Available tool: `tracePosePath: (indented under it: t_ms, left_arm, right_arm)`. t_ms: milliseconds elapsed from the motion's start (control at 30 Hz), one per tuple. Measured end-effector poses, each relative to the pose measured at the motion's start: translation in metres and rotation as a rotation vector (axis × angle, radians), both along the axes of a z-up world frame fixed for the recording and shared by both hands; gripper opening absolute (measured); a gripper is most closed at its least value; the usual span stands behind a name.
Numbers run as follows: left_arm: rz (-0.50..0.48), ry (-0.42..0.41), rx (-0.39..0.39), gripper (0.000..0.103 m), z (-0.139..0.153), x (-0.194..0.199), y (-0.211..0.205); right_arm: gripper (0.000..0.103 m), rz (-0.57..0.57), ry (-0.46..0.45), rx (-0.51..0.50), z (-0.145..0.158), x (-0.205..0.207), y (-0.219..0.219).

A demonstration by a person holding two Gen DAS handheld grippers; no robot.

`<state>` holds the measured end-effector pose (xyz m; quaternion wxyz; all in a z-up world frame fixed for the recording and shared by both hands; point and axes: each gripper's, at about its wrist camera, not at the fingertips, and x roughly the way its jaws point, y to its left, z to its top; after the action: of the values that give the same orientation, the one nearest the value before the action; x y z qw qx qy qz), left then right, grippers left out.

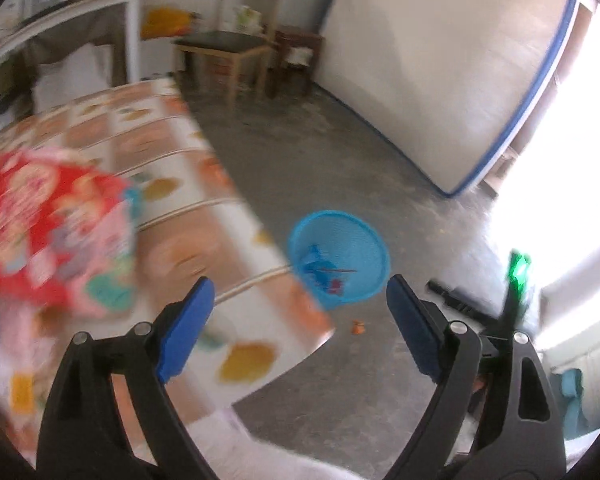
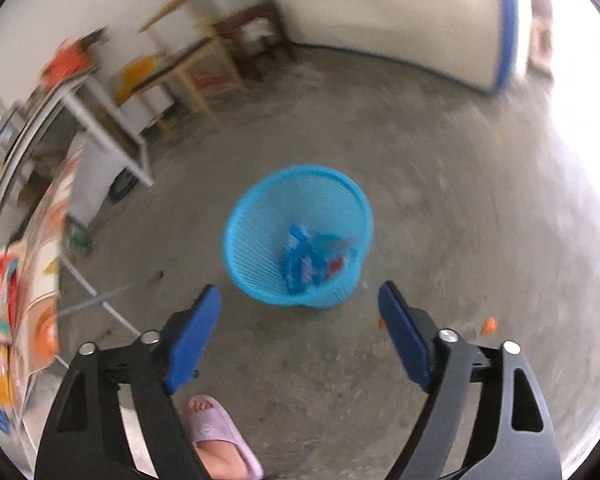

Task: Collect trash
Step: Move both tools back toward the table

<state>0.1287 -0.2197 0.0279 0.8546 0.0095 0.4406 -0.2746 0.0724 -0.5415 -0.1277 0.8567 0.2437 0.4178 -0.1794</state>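
The left hand-held gripper [image 1: 300, 300] has its two blue fingers spread wide, and nothing is between them. It is above the edge of a desk [image 1: 188, 184] covered with a cloth that has orange and yellow pattern. On this desk, at the left side of the left wrist view, lies a red and pink snack bag [image 1: 48, 224]; it is blurred, so the print on it cannot be read. The right hand-held gripper [image 2: 299, 304] is also spread wide and holds nothing. It is over the grey concrete floor [image 2: 440, 200] and looks down to a blue mesh basket [image 2: 260, 216], which stands upright on the floor, beside the desk corner as the left wrist view shows it. Inside the basket lie some blue wrappers [image 2: 304, 260] with a little red piece among them, resting at the bottom and against the right wall. A small orange scrap [image 2: 489, 326] lies on the floor, near the basket and apart from it, to the right of the right fingers. In the right wrist view a foot in a pink slipper [image 2: 216, 432] stands on the floor under the gripper. At the far wall there are a wooden chair [image 1: 228, 52] and a white mattress with blue edge [image 1: 440, 72], which leans upright.
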Motion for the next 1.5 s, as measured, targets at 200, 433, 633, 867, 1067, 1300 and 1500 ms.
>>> tracePosePath:
  t_ms: [200,433,633,867,1067,1300,1500]
  left_arm:
    - [0.089,-0.024,0.014,0.088,-0.006,-0.026,0.071]
    - [0.209,-0.047,-0.038,0.095,-0.020,-0.052,0.144]
    - [0.243,-0.106,-0.117,0.095,-0.021,-0.060,0.175]
    - [0.222,-0.159,-0.171,0.095,-0.028,-0.061,0.194]
    - [0.228,-0.258,-0.081,0.095,-0.031,-0.069,0.202]
    - [0.279,-0.301,-0.050,0.095,-0.034,-0.068,0.212]
    - [0.300,-0.339,-0.011,0.095,-0.034,-0.077,0.220]
  right_arm:
    - [0.097,0.157,-0.072,-0.209,0.072,0.032,0.068]
    - [0.097,0.314,-0.116,-0.317,0.121,0.050,0.139]
    - [0.097,0.453,-0.201,-0.308,0.149,0.047,0.190]
    - [0.097,0.616,-0.276,-0.013,0.167,0.062,0.232]
    - [0.095,0.698,-0.190,0.506,0.135,0.099,0.270]
    - [0.091,0.700,-0.084,0.787,0.102,0.131,0.300]
    - [0.090,0.621,-0.024,0.981,0.073,0.134,0.306]
